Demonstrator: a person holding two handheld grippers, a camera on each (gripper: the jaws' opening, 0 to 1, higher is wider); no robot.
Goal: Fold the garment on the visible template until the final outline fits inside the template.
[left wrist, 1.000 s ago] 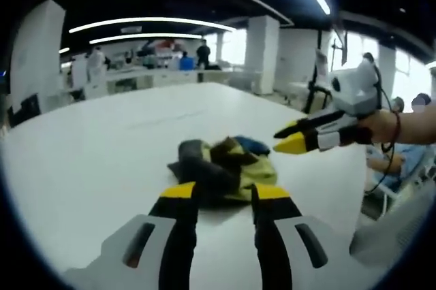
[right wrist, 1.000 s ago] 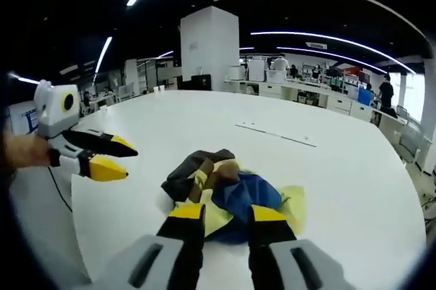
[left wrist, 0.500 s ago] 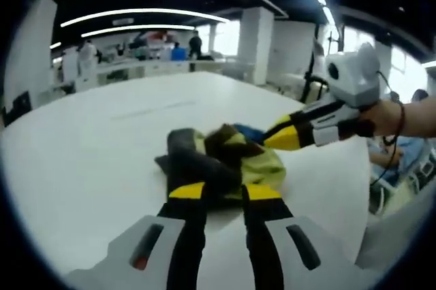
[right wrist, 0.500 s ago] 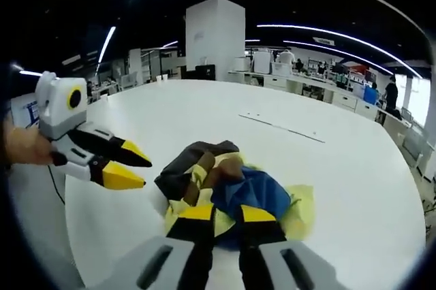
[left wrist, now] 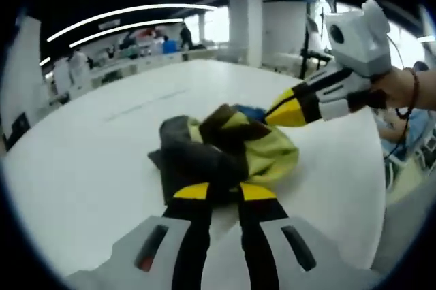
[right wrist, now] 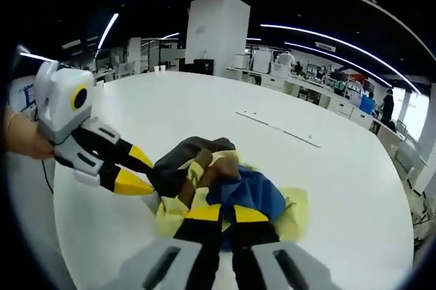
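The crumpled fabric garment [right wrist: 218,188] mixes pale yellow, dark brown, charcoal and bright blue patches. It lies on a plain white desk [right wrist: 340,167]. Each hand-held gripper [left wrist: 219,191] [right wrist: 223,214] is black, yellow-tipped, white-bodied.

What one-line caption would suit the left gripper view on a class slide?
Both grippers meet a crumpled yellow, dark and blue garment on a white table.

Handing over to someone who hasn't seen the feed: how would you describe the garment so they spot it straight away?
On the big white table lies one crumpled garment, bunched in a heap rather than spread flat. It mixes pale yellow, dark brown and a blue patch, and sits between the left gripper and the right gripper. It is the one coloured thing on the table.
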